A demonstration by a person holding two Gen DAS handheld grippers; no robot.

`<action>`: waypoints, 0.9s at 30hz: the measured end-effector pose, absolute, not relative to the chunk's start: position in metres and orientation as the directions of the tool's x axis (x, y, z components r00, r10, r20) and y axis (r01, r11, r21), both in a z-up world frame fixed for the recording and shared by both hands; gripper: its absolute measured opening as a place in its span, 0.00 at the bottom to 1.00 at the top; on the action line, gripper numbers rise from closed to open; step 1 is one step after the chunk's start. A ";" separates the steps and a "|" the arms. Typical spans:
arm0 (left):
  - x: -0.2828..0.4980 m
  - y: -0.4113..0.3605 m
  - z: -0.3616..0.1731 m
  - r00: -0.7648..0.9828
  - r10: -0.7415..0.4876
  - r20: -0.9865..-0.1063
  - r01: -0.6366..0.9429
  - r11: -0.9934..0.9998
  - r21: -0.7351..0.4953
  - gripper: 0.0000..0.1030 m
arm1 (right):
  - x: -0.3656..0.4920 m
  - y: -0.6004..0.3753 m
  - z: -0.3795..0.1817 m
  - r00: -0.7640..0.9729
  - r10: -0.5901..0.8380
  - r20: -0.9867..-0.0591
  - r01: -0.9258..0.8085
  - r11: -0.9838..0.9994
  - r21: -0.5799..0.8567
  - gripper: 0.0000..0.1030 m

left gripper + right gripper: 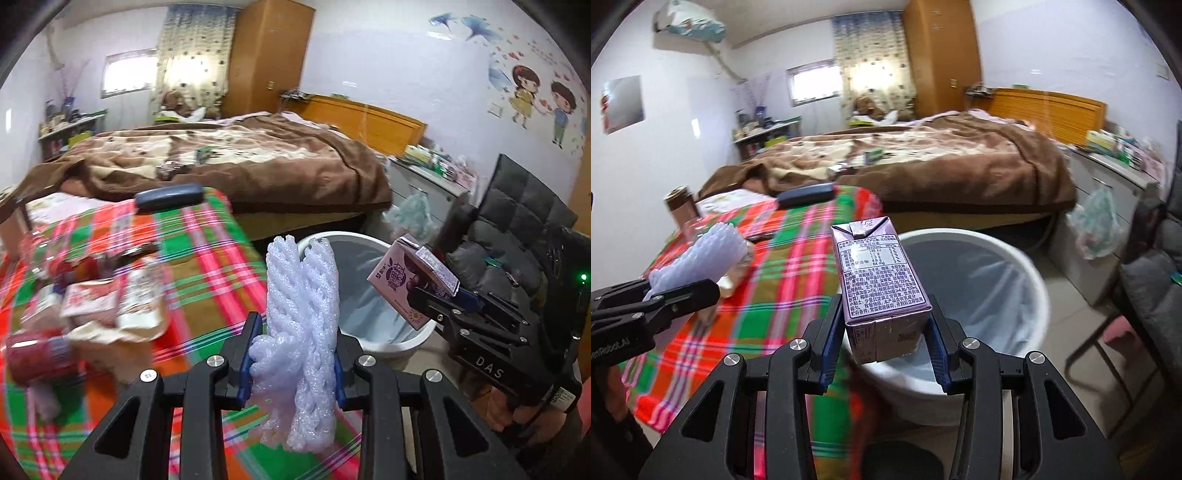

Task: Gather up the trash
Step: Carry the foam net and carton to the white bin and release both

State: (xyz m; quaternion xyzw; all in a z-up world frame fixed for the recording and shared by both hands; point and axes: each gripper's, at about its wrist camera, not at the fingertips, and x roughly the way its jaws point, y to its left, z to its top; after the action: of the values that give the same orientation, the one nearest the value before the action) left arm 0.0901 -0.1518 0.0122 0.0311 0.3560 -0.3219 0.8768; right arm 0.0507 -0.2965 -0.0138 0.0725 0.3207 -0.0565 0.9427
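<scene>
Nearest me, my left gripper has its jaws clamped on a white foam net, and my right gripper pinches a purple drink carton. Neither is dropped yet; the white bin waits just beyond, mid-frame. More wrappers remain on the checked counter, left.

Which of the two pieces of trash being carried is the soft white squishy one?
The white foam net in the left gripper. The right gripper holds a hard purple drink carton with printed sides instead.
</scene>
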 end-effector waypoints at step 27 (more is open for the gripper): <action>0.132 -0.249 -0.024 0.428 -0.558 -0.711 0.623 0.752 -0.216 0.61 | 0.068 -0.358 -0.038 0.688 -0.182 -0.702 0.281 0.959 0.027 0.62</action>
State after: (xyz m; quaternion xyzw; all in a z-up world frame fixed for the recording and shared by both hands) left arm 0.1322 -0.2489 -0.0236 0.0400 0.4048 -0.3498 0.8439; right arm 0.0677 -0.3583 -0.0379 0.0665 0.3739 -0.1264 0.9164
